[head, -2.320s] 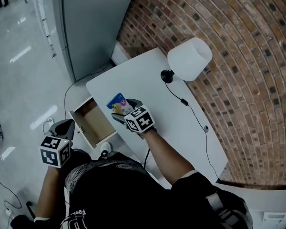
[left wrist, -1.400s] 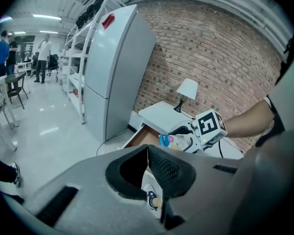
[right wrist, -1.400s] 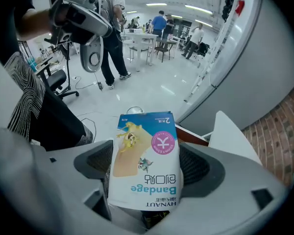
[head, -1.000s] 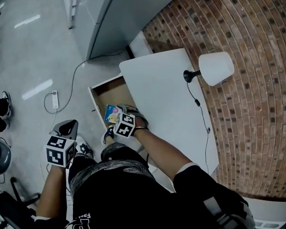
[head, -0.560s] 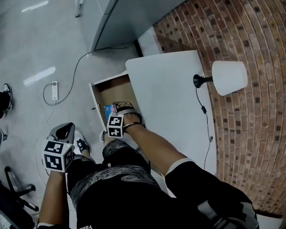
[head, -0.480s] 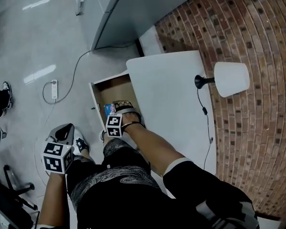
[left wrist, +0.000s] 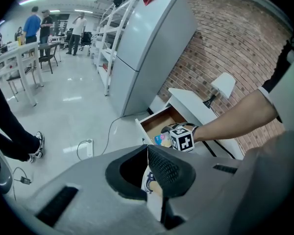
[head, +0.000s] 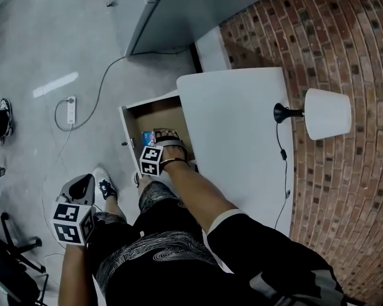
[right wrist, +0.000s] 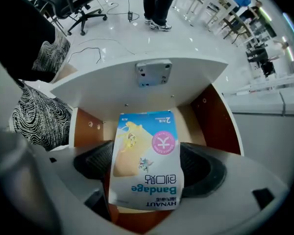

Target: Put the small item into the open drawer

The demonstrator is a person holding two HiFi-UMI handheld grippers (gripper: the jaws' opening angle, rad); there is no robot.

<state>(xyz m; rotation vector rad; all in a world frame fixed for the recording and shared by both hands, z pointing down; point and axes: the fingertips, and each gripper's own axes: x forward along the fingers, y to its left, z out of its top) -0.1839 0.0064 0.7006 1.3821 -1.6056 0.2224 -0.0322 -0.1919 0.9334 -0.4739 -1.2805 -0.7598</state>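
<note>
The small item is a blue and white bandage pack (right wrist: 146, 160); my right gripper (right wrist: 146, 169) is shut on it, one pad on each side. It hangs inside the open wooden drawer (right wrist: 215, 116), facing the drawer's white front panel (right wrist: 137, 84). In the head view the pack (head: 147, 137) shows just beyond the right gripper (head: 161, 143), low in the drawer (head: 154, 110) at the left side of the white table (head: 242, 126). My left gripper (head: 81, 185) stays down by my left leg, away from the drawer. Its jaws (left wrist: 148, 153) are shut with nothing between them.
A white lamp (head: 327, 113) with a black cord stands at the table's right edge, against the brick wall (head: 345, 37). A grey cabinet (head: 172, 8) stands behind the drawer. A power strip (head: 70, 109) and its cable lie on the floor to the left.
My right gripper has carried the bandage pack off the table top, leftward and down into the open drawer. The left gripper stayed low at my left side.
</note>
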